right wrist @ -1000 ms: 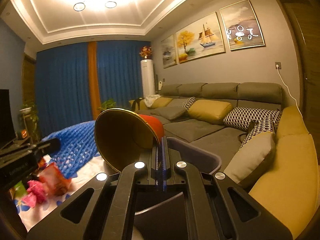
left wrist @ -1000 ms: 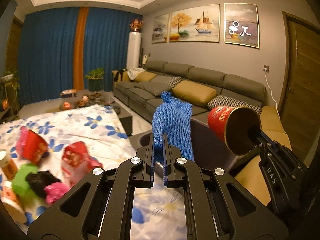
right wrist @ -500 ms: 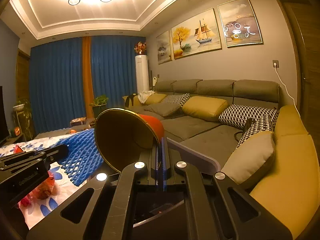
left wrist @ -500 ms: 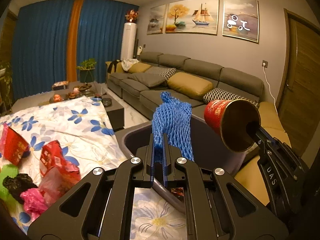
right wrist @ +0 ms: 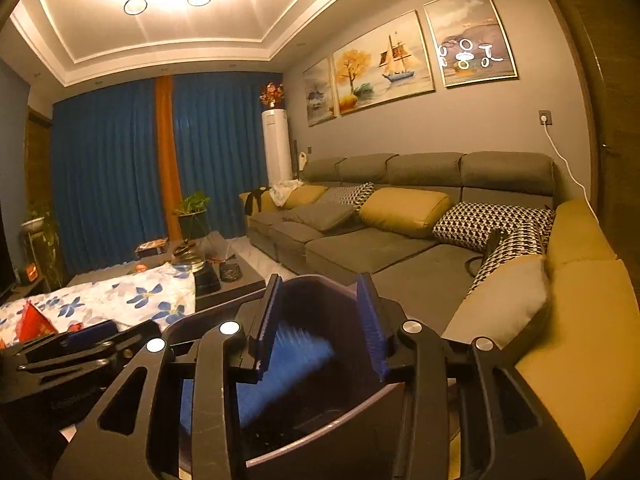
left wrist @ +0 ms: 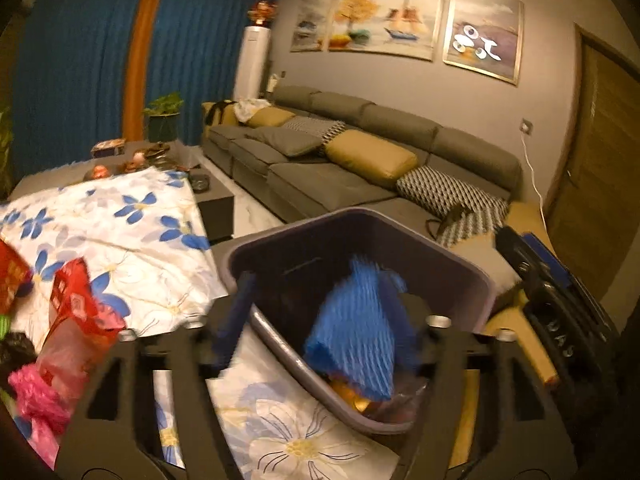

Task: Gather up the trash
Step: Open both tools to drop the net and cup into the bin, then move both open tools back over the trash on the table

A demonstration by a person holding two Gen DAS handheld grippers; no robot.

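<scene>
Both claws have just been opening over the bin (left wrist: 460,276) — left claw (left wrist: 320,320) wide, right claw (right wrist: 320,324) partly spread, nothing gripped — and the blue foam net (left wrist: 356,344) lies inside the bin.

Warm amber light pours from the round ceiling lamps (right wrist: 136,5), glaring white overhead while the corners go black. My left view smears with motion blur, the blue foam net (left wrist: 356,344) streaky. Fisheye bends walls and curtains at the edges.
</scene>
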